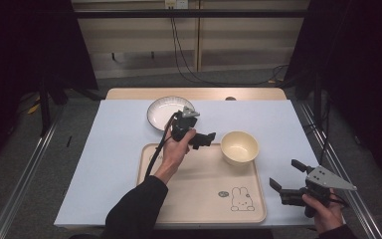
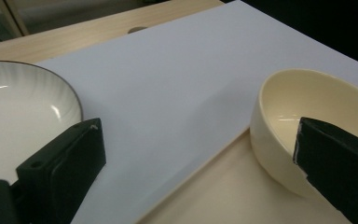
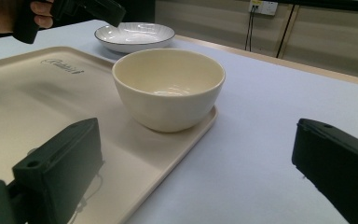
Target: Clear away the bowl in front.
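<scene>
Left gripper (image 1: 205, 140) hovers over the far edge of the tray (image 1: 189, 199), between the plate (image 1: 161, 112) and the bowl (image 1: 239, 147). I see its jaws spread wide with nothing between them; in the left gripper view one jaw overlaps the plate, the other overlaps the bowl's rim. Right gripper (image 1: 284, 178) sits at the near right, off the tray, jaws also wide apart and holding nothing, aimed at the bowl.

The bowl is on the tray's far right corner, right at the lip, its base looks to ride the raised edge there.

Risks as I read it:
- Bowl is perched on the lip. A sideways knock from either jaw likely tips it or slides it off onto the mat (image 1: 114, 149).
- Left jaw tip close to the bowl's wall; swinging right clips it.
- Plate is off the tray, just past its far left edge. Thin rim, low profile: a shallow pinch probably slips and drops it.
- Both grippers converging on the bowl could collide.
</scene>
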Motion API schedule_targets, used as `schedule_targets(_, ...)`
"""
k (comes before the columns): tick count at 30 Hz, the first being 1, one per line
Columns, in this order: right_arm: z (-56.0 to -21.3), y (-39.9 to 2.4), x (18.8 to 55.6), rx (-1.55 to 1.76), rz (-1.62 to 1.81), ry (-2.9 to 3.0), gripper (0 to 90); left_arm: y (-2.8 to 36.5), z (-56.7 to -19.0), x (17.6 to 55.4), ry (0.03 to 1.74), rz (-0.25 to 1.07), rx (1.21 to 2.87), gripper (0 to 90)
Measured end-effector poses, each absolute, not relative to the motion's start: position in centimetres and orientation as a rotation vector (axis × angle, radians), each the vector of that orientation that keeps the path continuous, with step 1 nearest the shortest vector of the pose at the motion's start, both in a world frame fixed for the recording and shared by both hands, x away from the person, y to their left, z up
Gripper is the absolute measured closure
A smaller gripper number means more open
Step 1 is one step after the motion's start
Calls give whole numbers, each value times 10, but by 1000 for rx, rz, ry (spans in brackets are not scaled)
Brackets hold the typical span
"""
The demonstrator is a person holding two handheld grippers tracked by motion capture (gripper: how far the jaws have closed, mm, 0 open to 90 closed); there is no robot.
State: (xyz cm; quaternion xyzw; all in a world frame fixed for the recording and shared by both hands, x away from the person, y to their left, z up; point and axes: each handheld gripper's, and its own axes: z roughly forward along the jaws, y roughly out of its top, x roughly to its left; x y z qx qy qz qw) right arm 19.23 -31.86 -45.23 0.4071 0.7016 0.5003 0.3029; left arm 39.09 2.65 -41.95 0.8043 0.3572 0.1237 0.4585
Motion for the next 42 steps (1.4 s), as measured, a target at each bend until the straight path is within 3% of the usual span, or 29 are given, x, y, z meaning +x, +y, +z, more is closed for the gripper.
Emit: schedule_targets(42,-453,-318,193,1076,1317,1857,10,138,-412,345,1022,547,1832,22)
